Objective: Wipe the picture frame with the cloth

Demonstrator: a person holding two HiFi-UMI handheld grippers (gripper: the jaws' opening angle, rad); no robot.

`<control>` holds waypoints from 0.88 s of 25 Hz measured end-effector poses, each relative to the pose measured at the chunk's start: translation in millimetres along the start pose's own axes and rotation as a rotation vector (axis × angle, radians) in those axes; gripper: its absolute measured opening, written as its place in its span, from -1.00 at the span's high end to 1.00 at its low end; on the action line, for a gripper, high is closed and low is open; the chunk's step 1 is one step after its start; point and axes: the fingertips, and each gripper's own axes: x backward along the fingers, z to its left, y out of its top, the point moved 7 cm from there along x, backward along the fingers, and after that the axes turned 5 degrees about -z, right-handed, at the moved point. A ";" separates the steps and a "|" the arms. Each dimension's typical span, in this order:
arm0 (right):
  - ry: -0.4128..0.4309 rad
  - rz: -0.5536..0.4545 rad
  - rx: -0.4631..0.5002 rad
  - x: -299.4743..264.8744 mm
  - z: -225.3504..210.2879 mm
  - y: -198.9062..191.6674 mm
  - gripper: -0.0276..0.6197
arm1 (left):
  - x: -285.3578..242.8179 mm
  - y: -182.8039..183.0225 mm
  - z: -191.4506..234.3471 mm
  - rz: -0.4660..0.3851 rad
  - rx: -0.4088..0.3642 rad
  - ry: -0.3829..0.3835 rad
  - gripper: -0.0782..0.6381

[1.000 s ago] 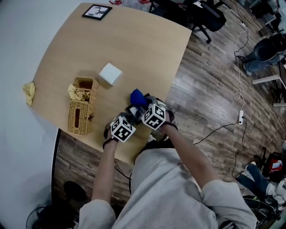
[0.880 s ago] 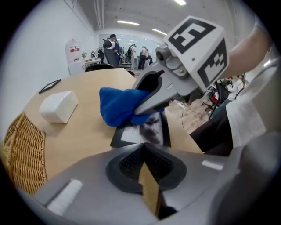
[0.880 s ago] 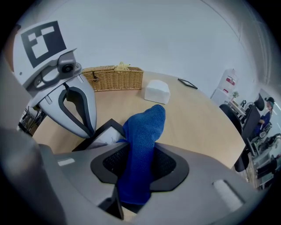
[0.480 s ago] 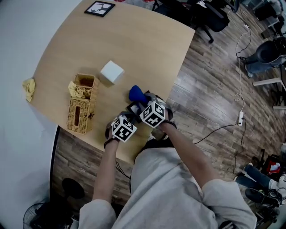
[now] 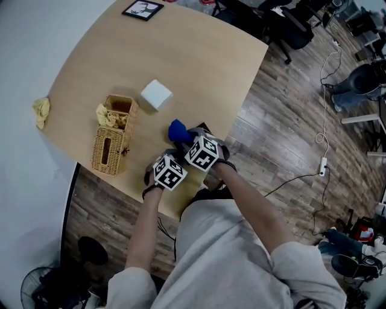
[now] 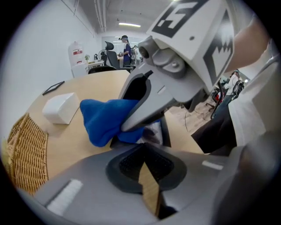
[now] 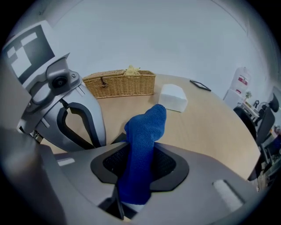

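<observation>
My right gripper (image 7: 136, 176) is shut on a blue cloth (image 7: 142, 140), whose free end sticks out past the jaws. In the head view the cloth (image 5: 177, 130) lies over a small dark picture frame (image 5: 194, 134) near the table's front edge, mostly hidden under both grippers. My left gripper (image 6: 147, 176) sits close beside the right gripper (image 5: 184, 140), its jaws shut on a thin tan edge that seems to belong to the frame (image 6: 163, 132). The left gripper (image 5: 176, 160) is just left of the right one.
A wicker basket (image 5: 111, 142) holding a yellow cloth stands to the left. A white box (image 5: 156, 94) sits beyond the grippers. Another framed picture (image 5: 143, 9) lies at the table's far edge, and a yellow rag (image 5: 41, 110) at the left edge. Office chairs (image 5: 283, 21) stand beyond.
The right gripper has slid the blue cloth a little to the left over the frame. The left gripper has stayed put, and the head camera has shifted slightly.
</observation>
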 end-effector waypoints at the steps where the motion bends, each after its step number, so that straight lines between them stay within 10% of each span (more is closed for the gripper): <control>1: 0.021 0.002 0.013 -1.6 3.2 2.3 0.51 | 0.1 0.5 0.1 -0.002 0.000 0.001 0.63; 13: 0.226 0.026 0.184 -5.7 17.6 6.5 0.52 | 0.1 -1.9 0.8 -0.014 -0.008 0.017 0.63; 22: 0.180 0.045 0.161 4.6 22.7 -8.1 0.53 | -1.7 -0.3 0.8 0.016 -0.042 0.010 0.63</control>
